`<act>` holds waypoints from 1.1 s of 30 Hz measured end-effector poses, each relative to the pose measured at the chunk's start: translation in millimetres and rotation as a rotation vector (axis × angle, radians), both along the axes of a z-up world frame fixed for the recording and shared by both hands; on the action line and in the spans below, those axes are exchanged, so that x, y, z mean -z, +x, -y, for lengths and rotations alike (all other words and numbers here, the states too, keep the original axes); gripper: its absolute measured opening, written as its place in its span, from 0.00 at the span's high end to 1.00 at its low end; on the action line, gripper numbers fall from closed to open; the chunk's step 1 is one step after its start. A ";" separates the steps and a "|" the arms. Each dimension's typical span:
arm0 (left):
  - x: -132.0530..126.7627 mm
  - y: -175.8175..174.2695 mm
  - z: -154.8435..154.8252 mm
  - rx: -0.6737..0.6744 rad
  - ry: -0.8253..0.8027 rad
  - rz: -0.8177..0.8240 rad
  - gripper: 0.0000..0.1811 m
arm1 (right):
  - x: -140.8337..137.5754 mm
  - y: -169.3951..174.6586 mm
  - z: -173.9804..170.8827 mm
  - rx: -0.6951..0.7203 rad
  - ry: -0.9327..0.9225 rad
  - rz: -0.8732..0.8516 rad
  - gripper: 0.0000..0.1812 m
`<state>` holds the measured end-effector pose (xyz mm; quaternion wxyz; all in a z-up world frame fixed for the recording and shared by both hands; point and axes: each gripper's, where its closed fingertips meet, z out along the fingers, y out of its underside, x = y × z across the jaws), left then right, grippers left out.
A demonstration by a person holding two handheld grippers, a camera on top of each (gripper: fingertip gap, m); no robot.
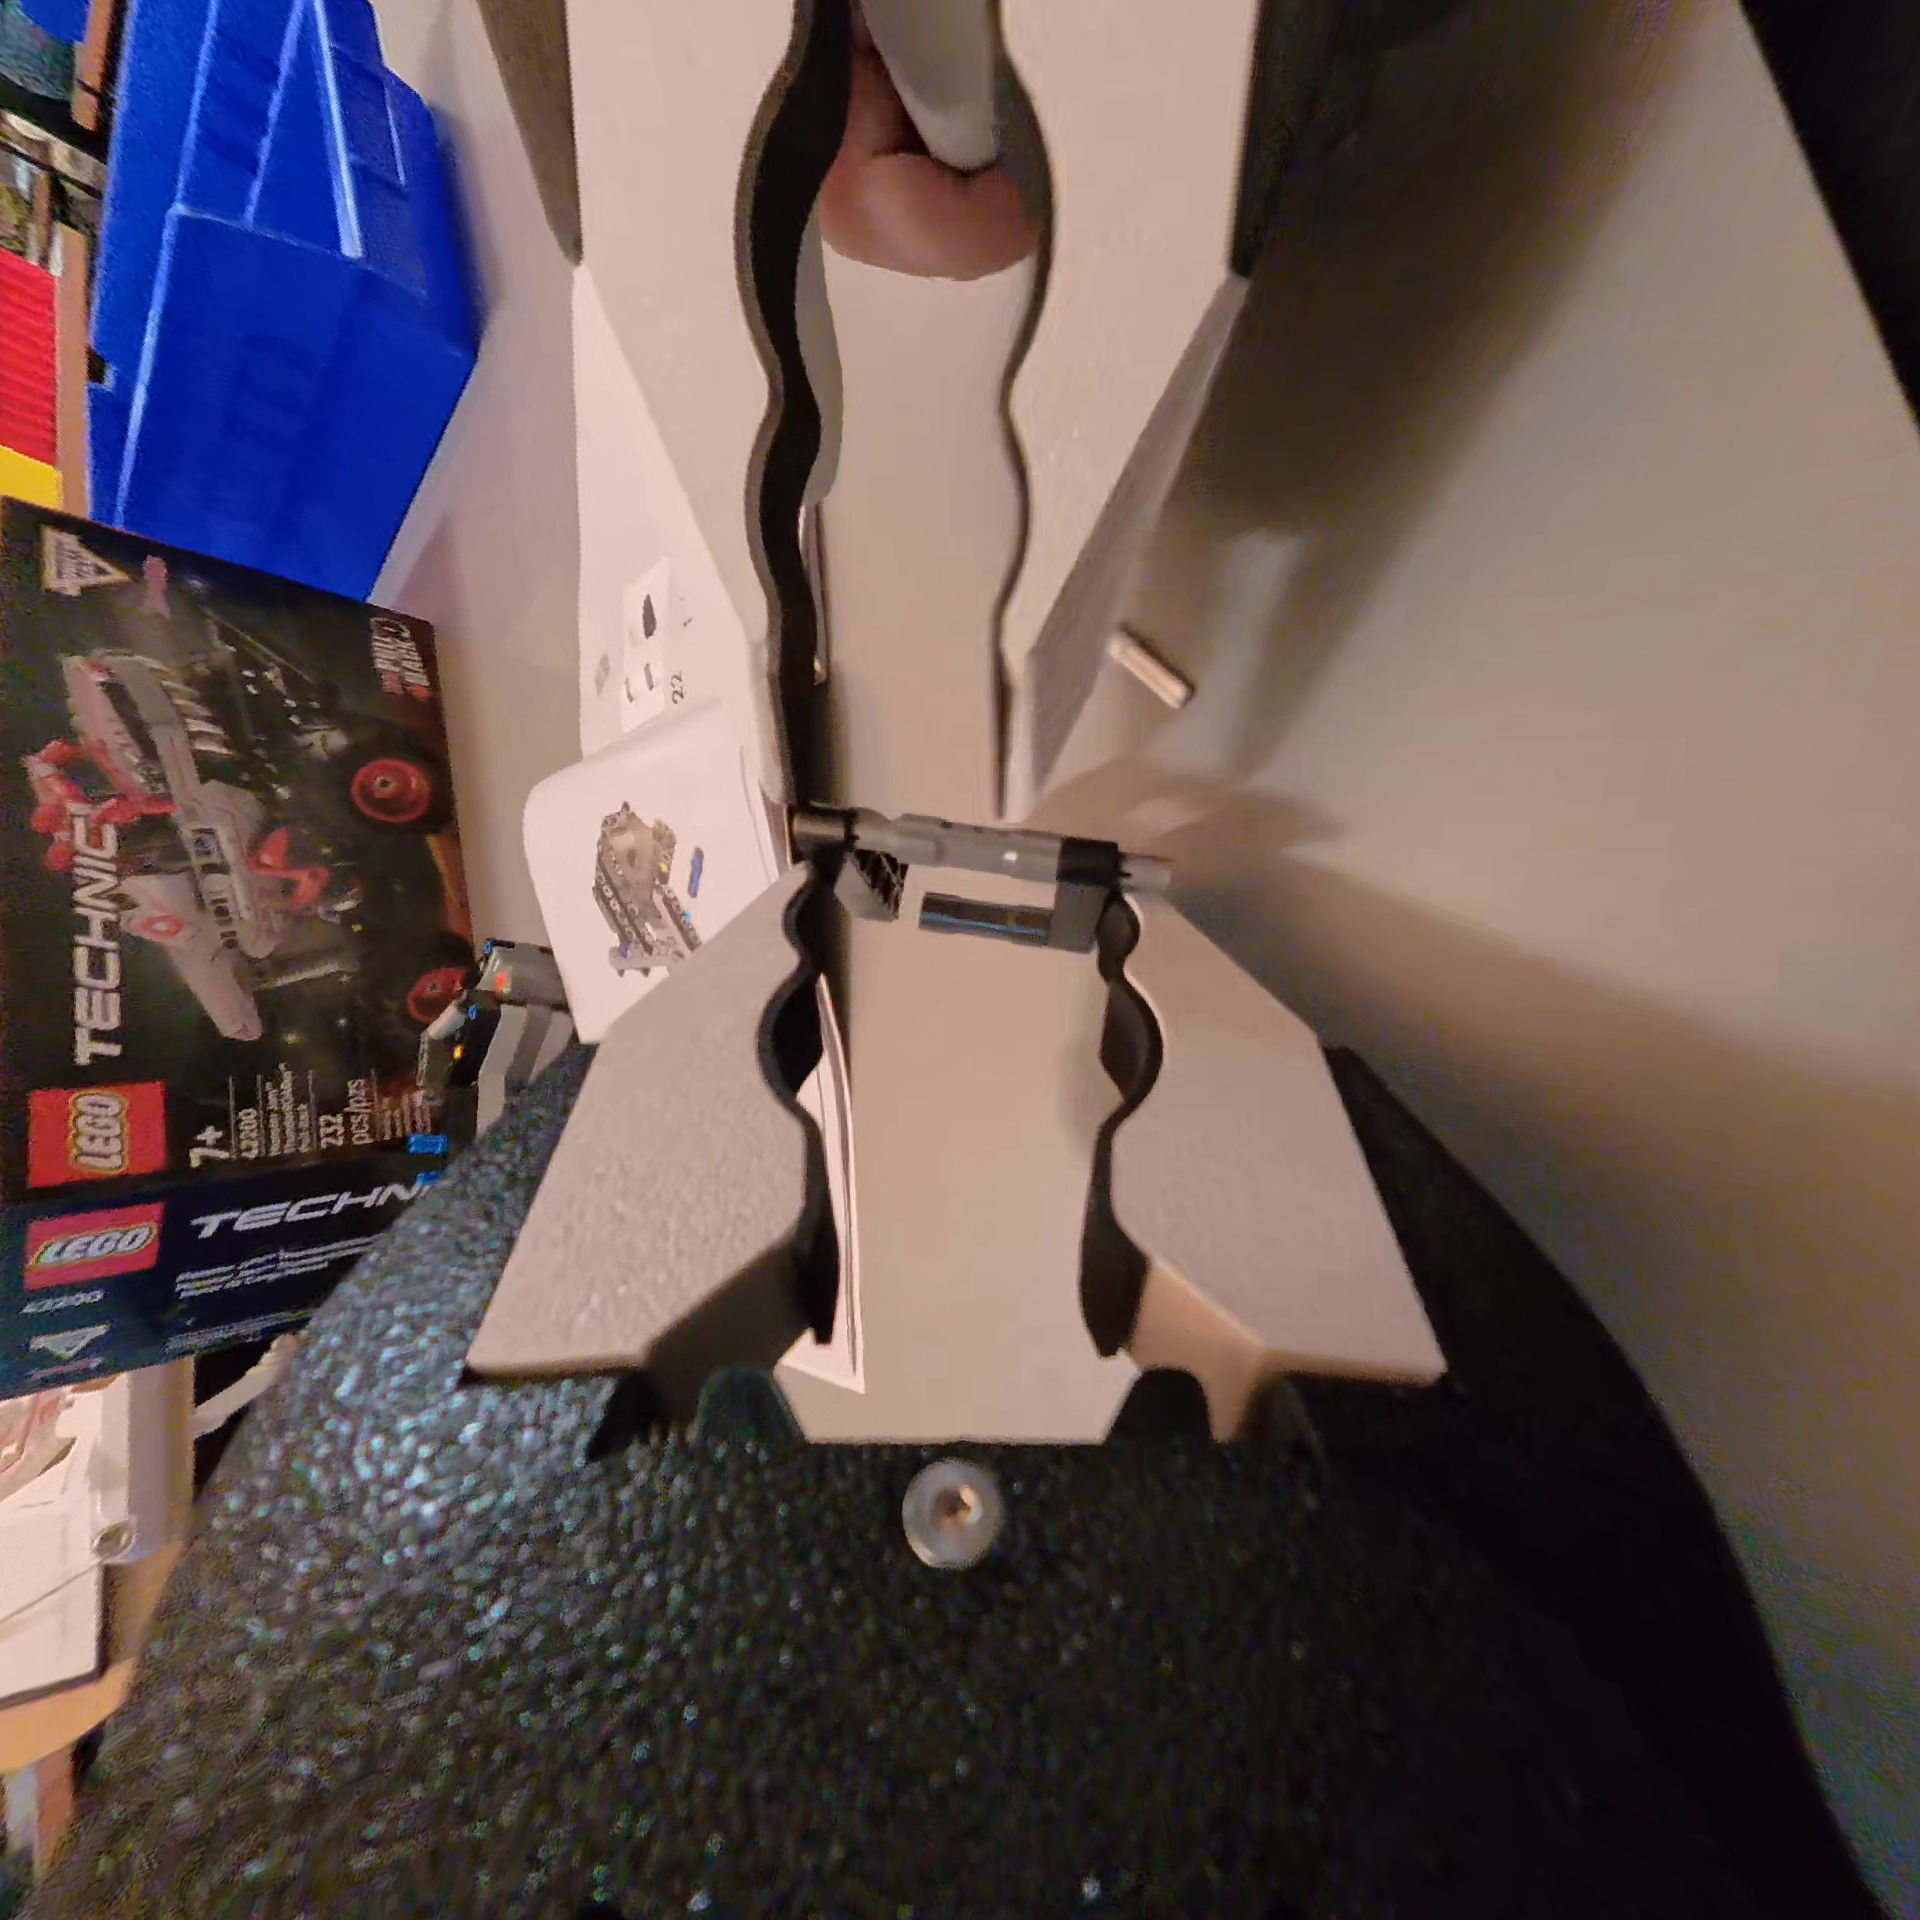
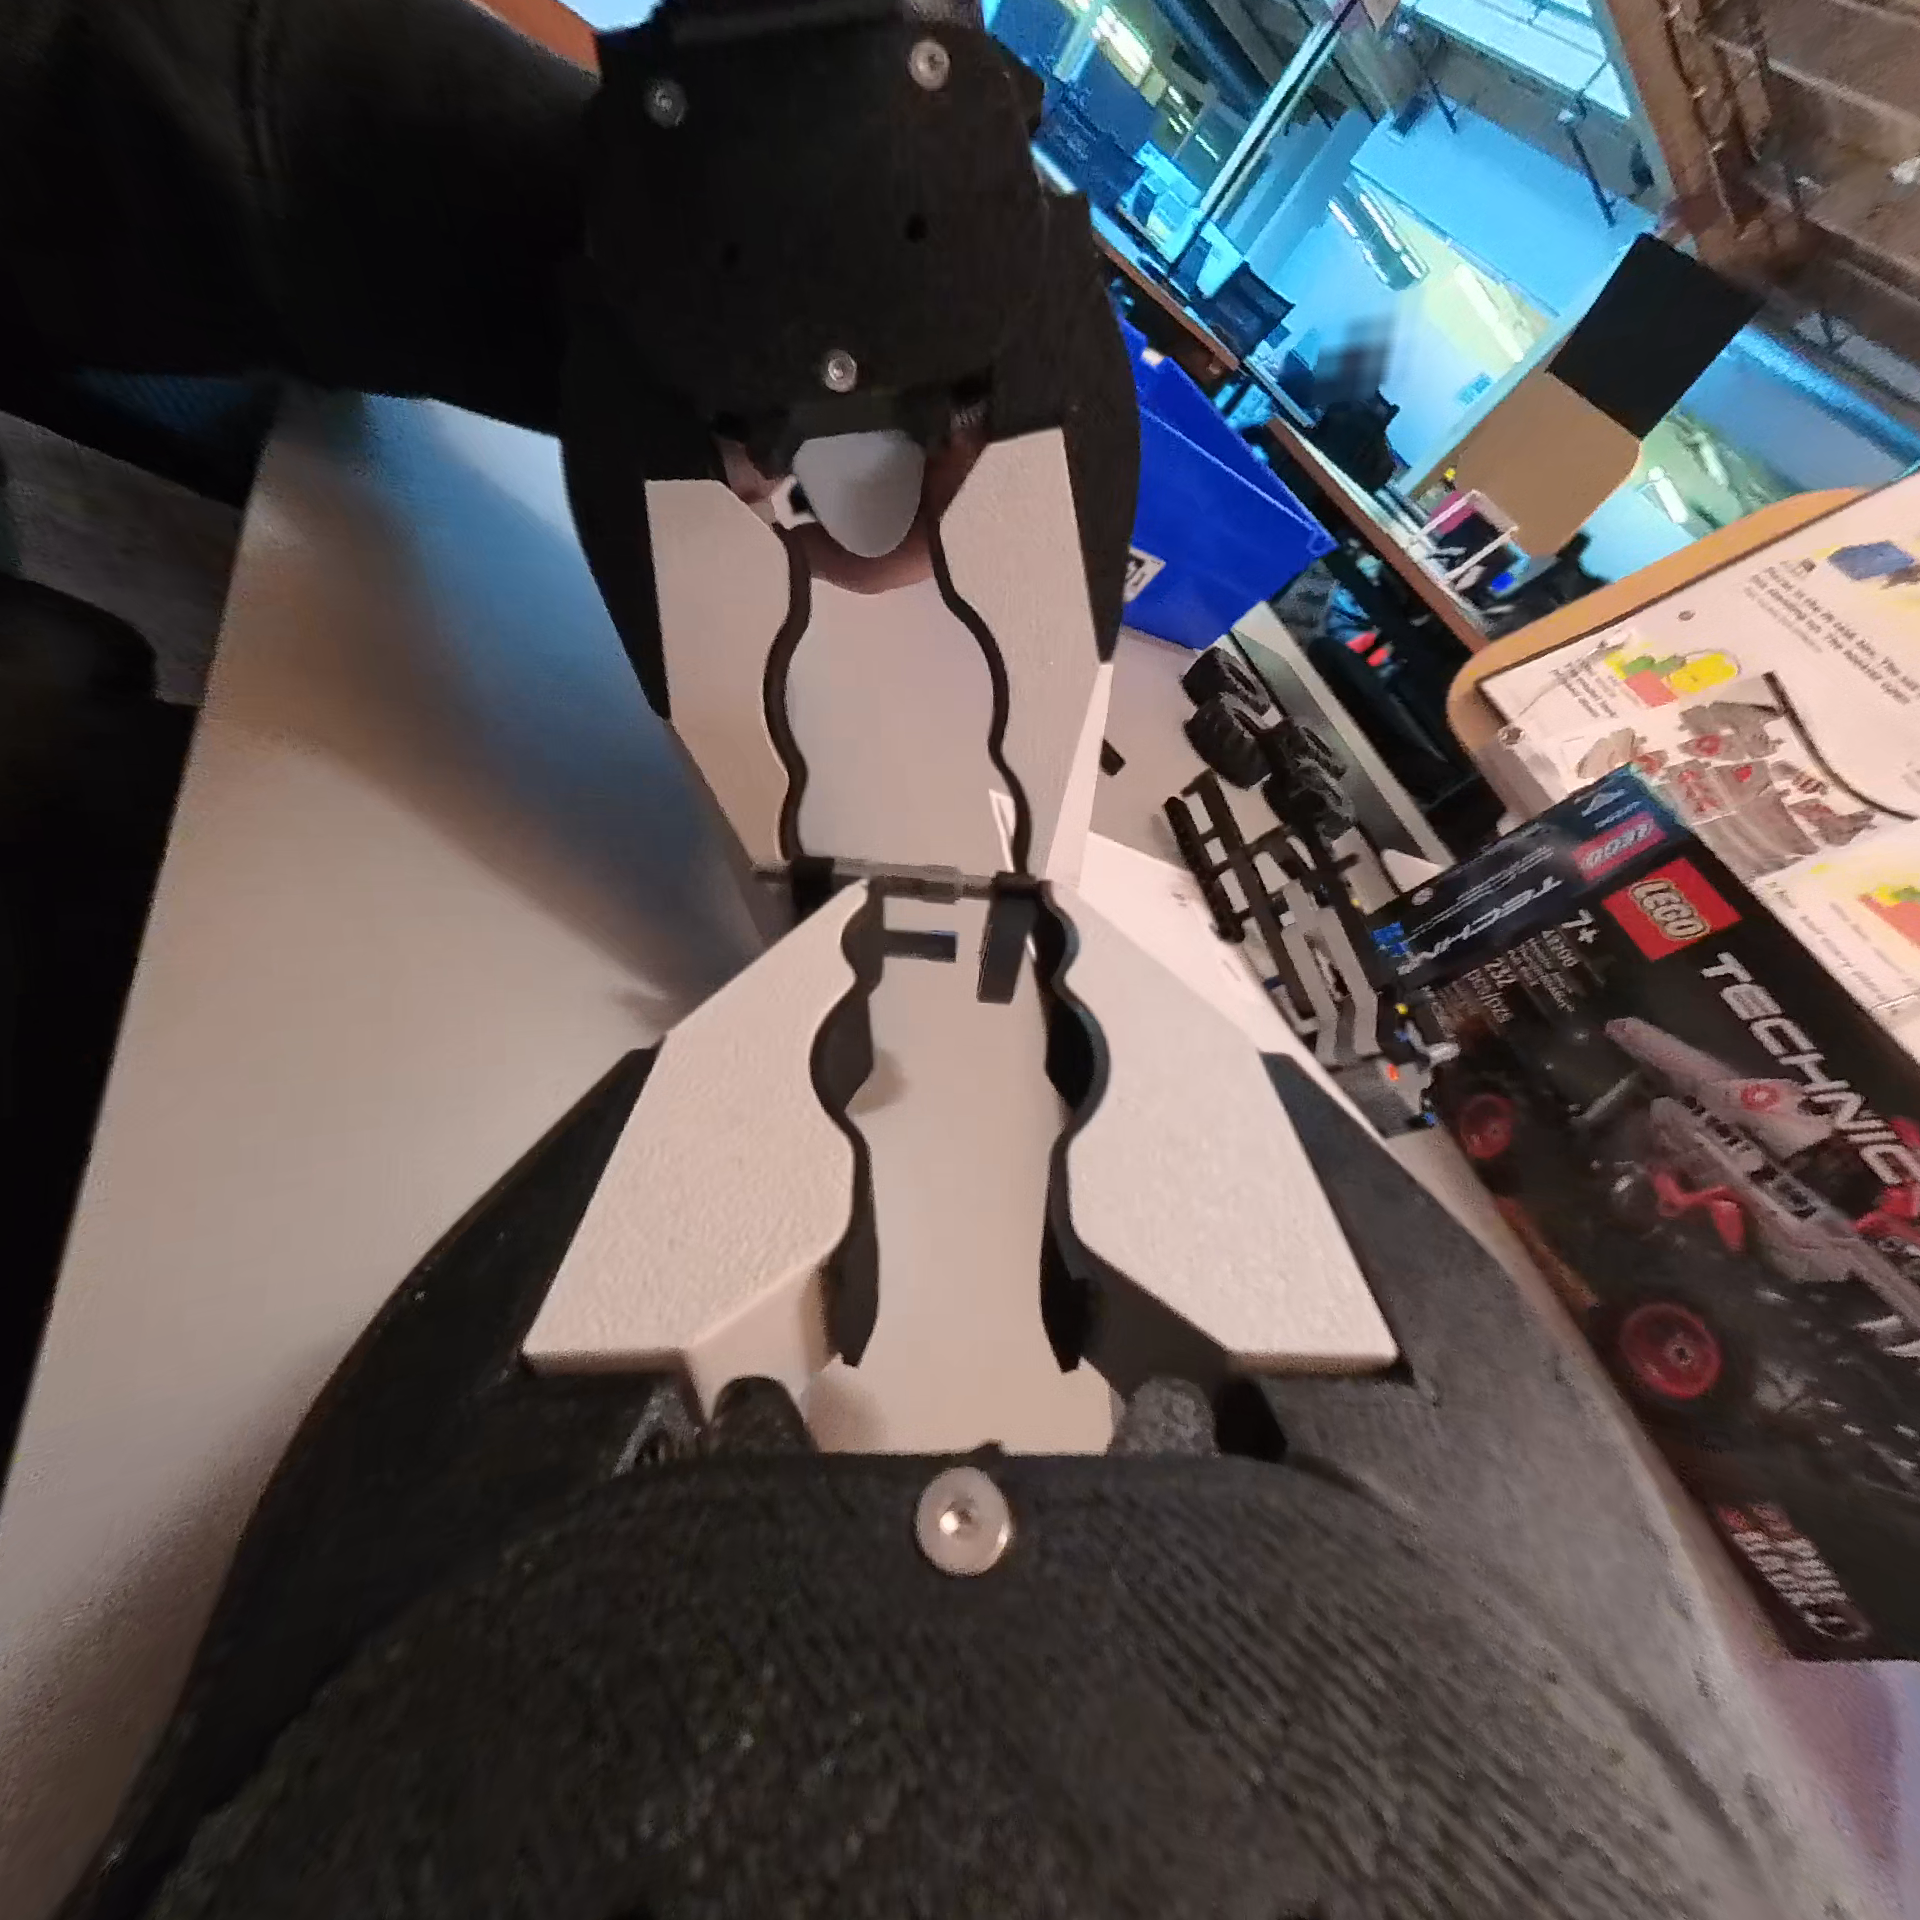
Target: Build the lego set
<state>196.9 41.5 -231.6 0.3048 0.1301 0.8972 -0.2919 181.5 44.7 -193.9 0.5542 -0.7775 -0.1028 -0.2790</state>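
A small Lego assembly point(image 1: 966, 844), a grey axle with black parts on it, is held in the air between my two grippers, which face each other tip to tip. My left gripper point(image 1: 961, 920) has its fingertips at the two ends of the assembly, with the black parts between them. My right gripper point(image 1: 904, 800) comes in from the far side and touches the same axle. In the right wrist view the assembly point(image 2: 914, 881) sits at the tips of the right gripper point(image 2: 951, 920), with the left gripper point(image 2: 909, 836) opposite. A hand shows behind each far gripper.
The Lego box point(image 1: 208, 883) point(image 2: 1662, 1143) stands on the white table point(image 2: 364, 831). An open instruction booklet point(image 1: 644, 883) and a partly built chassis point(image 1: 488, 1018) point(image 2: 1330, 987) are beside it. Black tyres point(image 2: 1268, 738), blue bins point(image 1: 281, 291) and a loose grey piece point(image 1: 1148, 670) are nearby.
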 end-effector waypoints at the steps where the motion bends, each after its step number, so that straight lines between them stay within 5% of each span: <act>1: 1.2 3.2 1.6 -0.005 0.013 -0.010 0.72 | 2.2 -0.6 2.4 -0.014 -0.005 -0.025 0.83; 11: 16.3 26.6 13.7 -0.006 0.219 -0.174 0.72 | 19.4 22.1 38.5 0.069 -0.105 -0.110 0.79; 24: 25.2 9.9 41.7 0.016 -0.093 -0.560 0.72 | 36.8 21.9 67.9 0.068 -0.202 -0.339 0.78; 33: 27.9 12.2 54.2 -0.041 -0.181 -0.659 0.67 | 48.8 29.1 79.6 0.117 -0.269 -0.366 0.77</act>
